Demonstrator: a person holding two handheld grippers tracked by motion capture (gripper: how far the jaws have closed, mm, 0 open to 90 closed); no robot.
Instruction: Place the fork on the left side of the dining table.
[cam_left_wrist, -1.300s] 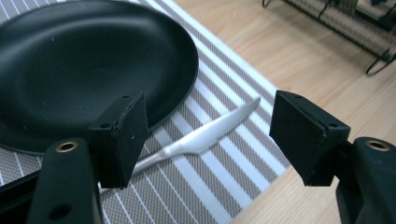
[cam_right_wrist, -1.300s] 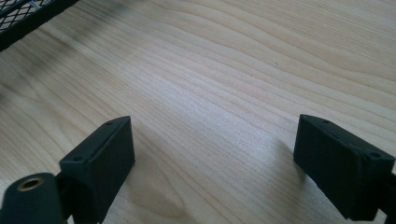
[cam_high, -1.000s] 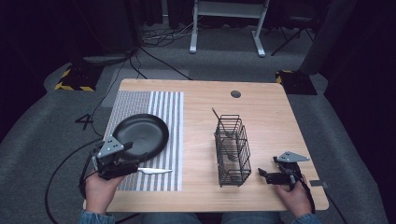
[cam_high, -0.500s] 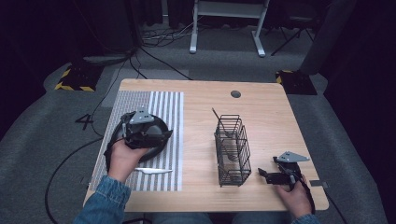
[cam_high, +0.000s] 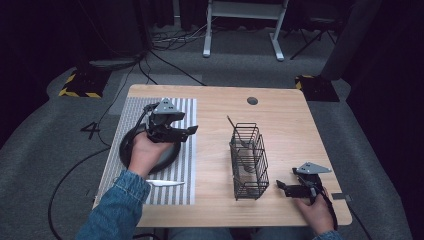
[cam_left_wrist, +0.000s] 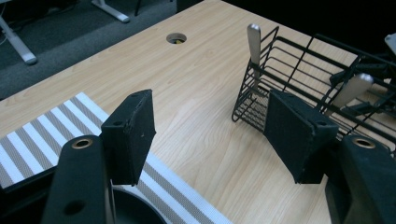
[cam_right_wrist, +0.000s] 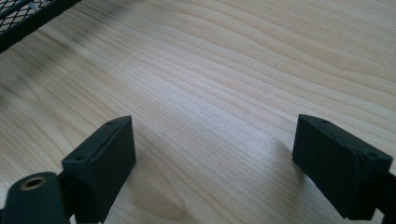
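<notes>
My left gripper (cam_high: 189, 131) hovers over a black frying pan (cam_high: 125, 146) on the striped mat (cam_high: 185, 165), pointing right toward the wire basket (cam_high: 247, 160). In the left gripper view its jaws (cam_left_wrist: 210, 126) stand wide open with nothing between them, and the basket (cam_left_wrist: 299, 60) lies ahead with a metal utensil handle (cam_left_wrist: 253, 39) sticking up from it. A white knife (cam_high: 165, 183) lies on the mat near the front edge. My right gripper (cam_high: 281, 187) rests low at the front right beside the basket, and its open jaws (cam_right_wrist: 210, 140) face bare wood.
The wooden table (cam_high: 285, 125) has a round cable hole (cam_high: 252, 100) at the back. Dark floor, cables and a desk frame lie beyond the far edge. A corner of the basket (cam_right_wrist: 28, 18) shows in the right gripper view.
My left gripper has risen from the mat's front-left corner near the knife and moved forward and right over the pan. The right gripper has stayed put.
</notes>
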